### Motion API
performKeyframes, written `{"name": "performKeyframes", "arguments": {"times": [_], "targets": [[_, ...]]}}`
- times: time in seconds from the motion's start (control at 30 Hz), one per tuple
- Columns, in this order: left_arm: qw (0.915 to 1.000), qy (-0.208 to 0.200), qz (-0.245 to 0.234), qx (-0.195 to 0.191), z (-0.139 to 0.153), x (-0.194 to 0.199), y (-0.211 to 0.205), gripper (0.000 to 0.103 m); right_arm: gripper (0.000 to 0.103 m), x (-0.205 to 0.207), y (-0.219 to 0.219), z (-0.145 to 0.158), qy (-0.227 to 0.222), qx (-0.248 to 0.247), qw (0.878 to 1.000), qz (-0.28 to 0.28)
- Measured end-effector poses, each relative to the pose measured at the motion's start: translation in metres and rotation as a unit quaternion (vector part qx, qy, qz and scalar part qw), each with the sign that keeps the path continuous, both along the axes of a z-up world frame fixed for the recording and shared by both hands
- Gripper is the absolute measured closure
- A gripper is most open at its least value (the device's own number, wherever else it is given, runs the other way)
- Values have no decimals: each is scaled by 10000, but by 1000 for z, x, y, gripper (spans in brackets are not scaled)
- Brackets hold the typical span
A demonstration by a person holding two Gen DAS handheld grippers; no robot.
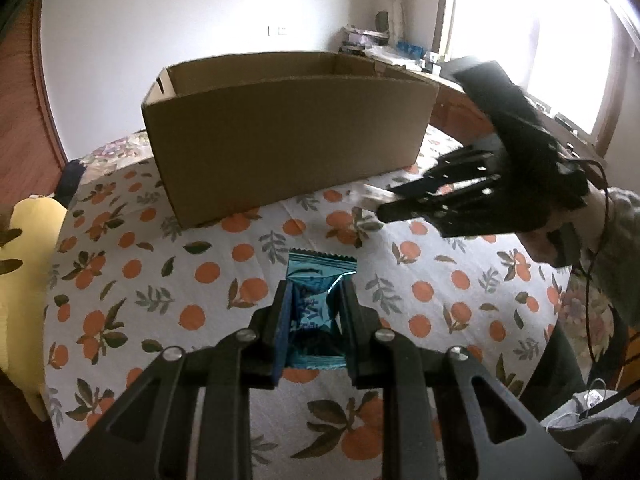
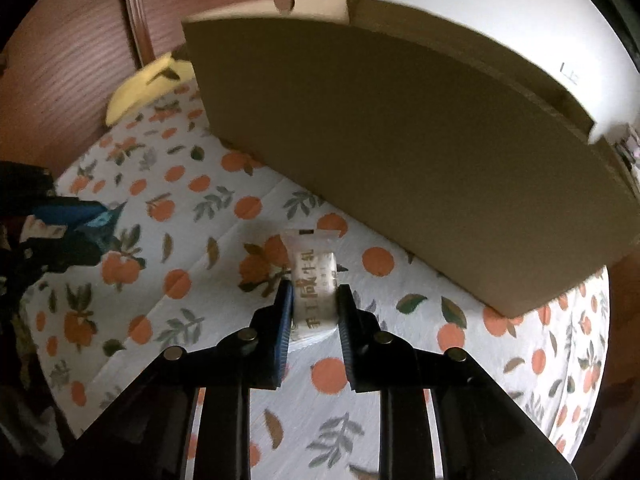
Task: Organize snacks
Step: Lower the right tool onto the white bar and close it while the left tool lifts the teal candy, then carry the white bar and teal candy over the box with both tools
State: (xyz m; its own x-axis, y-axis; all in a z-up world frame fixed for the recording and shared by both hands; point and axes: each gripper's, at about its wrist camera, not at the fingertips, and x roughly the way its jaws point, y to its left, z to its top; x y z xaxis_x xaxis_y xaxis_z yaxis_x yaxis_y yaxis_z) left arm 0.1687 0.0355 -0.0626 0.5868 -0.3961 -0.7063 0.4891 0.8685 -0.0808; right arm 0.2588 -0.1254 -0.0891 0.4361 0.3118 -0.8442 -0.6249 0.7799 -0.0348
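White wall (image 1: 180, 20), bright window (image 1: 520, 40), wooden door (image 2: 80, 60), orange-print tablecloth (image 1: 160, 280), cluttered sill.

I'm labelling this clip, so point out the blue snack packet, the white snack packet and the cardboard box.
blue snack packet (image 1: 316, 280), left wrist view, on its crinkled upper body between the fingers.
white snack packet (image 2: 315, 286), right wrist view, on its printed middle.
cardboard box (image 1: 280, 140), left wrist view, on its near side wall.
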Motion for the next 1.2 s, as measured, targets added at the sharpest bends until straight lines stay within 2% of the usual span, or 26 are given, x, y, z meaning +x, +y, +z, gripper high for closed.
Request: {"name": "performKeyframes", "arguments": {"times": [0.23,0.67,0.9,1.2], "targets": [[9993,-337,89,-158,27,3,-5,83,83,-19,-25,41,-380,501,9973,-372],[9944,-933,145,-474,91,35,-20,83,83,-38,-51,106,-1060,722,9897,-643],[9919,-1142,220,-516,109,63,-31,83,82,-33,-51,121,-1270,766,9864,-710],[9913,-1164,320,-533,111,92,-34,83,82,-18,-45,124,-1349,793,9856,-645]]}}
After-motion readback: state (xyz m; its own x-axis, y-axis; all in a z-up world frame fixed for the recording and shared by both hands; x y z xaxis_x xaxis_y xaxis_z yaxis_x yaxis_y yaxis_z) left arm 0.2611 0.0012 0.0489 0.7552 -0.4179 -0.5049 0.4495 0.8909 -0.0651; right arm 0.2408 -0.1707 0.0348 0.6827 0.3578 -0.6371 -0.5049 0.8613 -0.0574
